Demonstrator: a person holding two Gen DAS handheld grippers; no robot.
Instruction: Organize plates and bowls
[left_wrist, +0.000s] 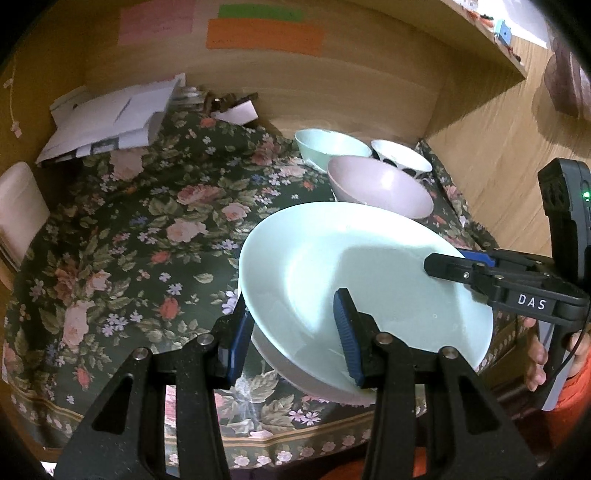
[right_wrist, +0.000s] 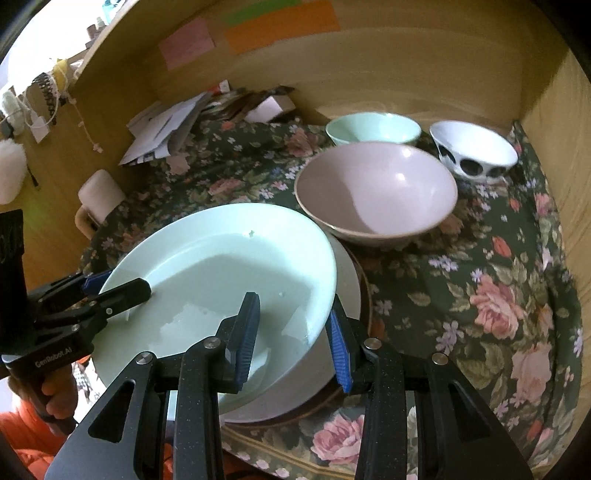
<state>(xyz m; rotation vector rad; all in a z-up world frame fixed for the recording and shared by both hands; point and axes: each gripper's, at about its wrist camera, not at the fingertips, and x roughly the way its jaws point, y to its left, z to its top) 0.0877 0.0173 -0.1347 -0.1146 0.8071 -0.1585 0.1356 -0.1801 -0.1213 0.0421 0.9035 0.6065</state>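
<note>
Floral cloth (left_wrist: 129, 236) covers the bench. Left tool (left_wrist: 291, 332) and right tool (right_wrist: 293, 332) each clamp the green plate's (left_wrist: 332, 266) rim, tilted above a white plate (right_wrist: 347, 280); three bowls sit far right.

The left half of the table (left_wrist: 122, 236) lies bare under its floral cloth, giving open passage up to the heap of papers (left_wrist: 110, 122) at the back left corner. On the right, three bowls crowd together: the pink bowl (right_wrist: 376, 192) in front, the mint bowl (right_wrist: 373, 127) and the spotted bowl (right_wrist: 472, 151) behind. Wooden walls (right_wrist: 388, 70) close the back and right side.
</note>
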